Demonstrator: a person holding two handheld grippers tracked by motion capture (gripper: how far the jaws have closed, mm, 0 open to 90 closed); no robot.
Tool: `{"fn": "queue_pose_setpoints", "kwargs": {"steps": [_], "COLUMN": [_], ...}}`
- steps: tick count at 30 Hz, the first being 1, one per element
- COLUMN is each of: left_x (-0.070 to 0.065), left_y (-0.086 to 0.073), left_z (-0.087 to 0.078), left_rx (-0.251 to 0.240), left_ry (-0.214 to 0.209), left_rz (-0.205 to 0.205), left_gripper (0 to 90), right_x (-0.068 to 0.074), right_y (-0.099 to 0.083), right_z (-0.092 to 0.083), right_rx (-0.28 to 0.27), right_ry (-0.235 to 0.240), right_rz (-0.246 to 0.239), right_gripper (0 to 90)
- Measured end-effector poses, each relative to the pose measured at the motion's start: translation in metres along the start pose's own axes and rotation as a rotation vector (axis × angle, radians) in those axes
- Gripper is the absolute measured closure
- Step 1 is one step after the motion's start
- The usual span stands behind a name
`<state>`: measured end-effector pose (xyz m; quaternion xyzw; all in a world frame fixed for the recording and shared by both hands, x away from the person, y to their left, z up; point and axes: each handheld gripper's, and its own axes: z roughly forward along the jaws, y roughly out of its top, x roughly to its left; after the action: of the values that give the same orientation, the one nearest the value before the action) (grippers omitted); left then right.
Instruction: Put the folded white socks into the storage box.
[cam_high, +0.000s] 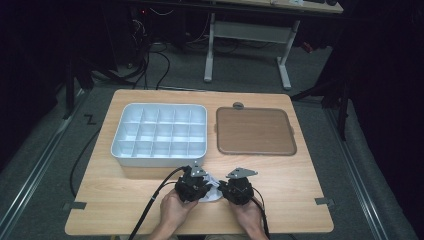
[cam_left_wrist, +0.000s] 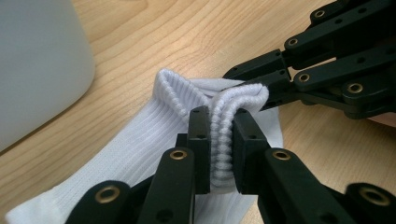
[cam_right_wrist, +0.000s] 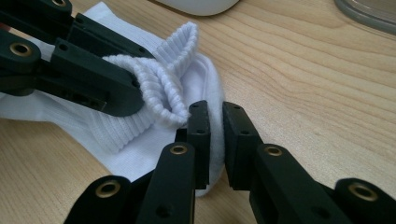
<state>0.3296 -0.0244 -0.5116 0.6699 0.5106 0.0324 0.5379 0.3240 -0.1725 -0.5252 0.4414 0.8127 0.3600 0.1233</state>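
A white sock (cam_high: 212, 191) was seen lying on the wooden table (cam_high: 280, 170) near its front edge, at about 6 o'clock from the table's centre, between the two hand-held grippers. The left gripper (cam_high: 192, 184) was held at the sock's 9 o'clock side and the right gripper (cam_high: 239, 189) at its 3 o'clock side, the two almost touching.

In the left gripper view, the ribbed cuff of the sock (cam_left_wrist: 223, 135) was pinched between that gripper's jaws, which were pressed together on the bunched fabric; the right gripper (cam_left_wrist: 327, 70) was seen reaching in from 2 o'clock to the same cuff. In the right gripper view, a fold of the sock (cam_right_wrist: 205, 93) was clamped edge-on between that gripper's jaws, while the left gripper (cam_right_wrist: 70, 65) was seen at 10 o'clock, holding the ribbed edge.

A white compartmented tray (cam_high: 159, 134) was placed at 12 o'clock from the sock, and a brown lid (cam_high: 255, 131) lay just beside it at its 3 o'clock.
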Motion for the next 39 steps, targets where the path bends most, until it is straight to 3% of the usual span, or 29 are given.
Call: {"fn": "queue_pose_setpoints", "kwargs": {"steps": [9,12,16,20,23,24,31,39], "left_x": [-0.004,-0.004,0.000,0.017,0.027,0.035,0.046,0.049], "left_y": [0.010,0.018,0.022,0.025,0.023,0.020,0.005,-0.009], "left_z": [-0.019,-0.033,-0.044,-0.057,-0.059,-0.061,-0.061,-0.054], "left_rx": [-0.030,-0.057,-0.080,-0.115,-0.114,-0.111,-0.108,-0.084], "left_ry": [-0.054,-0.080,-0.077,-0.036,-0.011,0.015,0.053,0.082], "left_rz": [-0.038,-0.053,-0.052,-0.084,-0.092,-0.099,-0.098,-0.077], "left_gripper": [57.8,54.7,53.3,53.1,52.9,52.8,52.0,51.8], "right_x": [-0.001,-0.002,-0.003,-0.005,-0.005,-0.004,0.008,0.009], "right_y": [0.000,0.000,0.000,0.003,0.006,0.008,0.015,0.009], "right_z": [-0.006,-0.011,-0.015,-0.026,-0.035,-0.037,-0.039,-0.024], "right_rx": [-0.016,-0.029,-0.028,-0.057,-0.076,-0.081,-0.083,0.004], "right_ry": [-0.005,-0.007,-0.010,-0.018,-0.018,-0.015,0.021,0.034], "right_rz": [-0.004,-0.002,-0.003,-0.003,-0.008,-0.012,-0.047,-0.044], "right_gripper": [76.8,76.2,75.5,74.6,74.3,74.2,70.7,64.5]}}
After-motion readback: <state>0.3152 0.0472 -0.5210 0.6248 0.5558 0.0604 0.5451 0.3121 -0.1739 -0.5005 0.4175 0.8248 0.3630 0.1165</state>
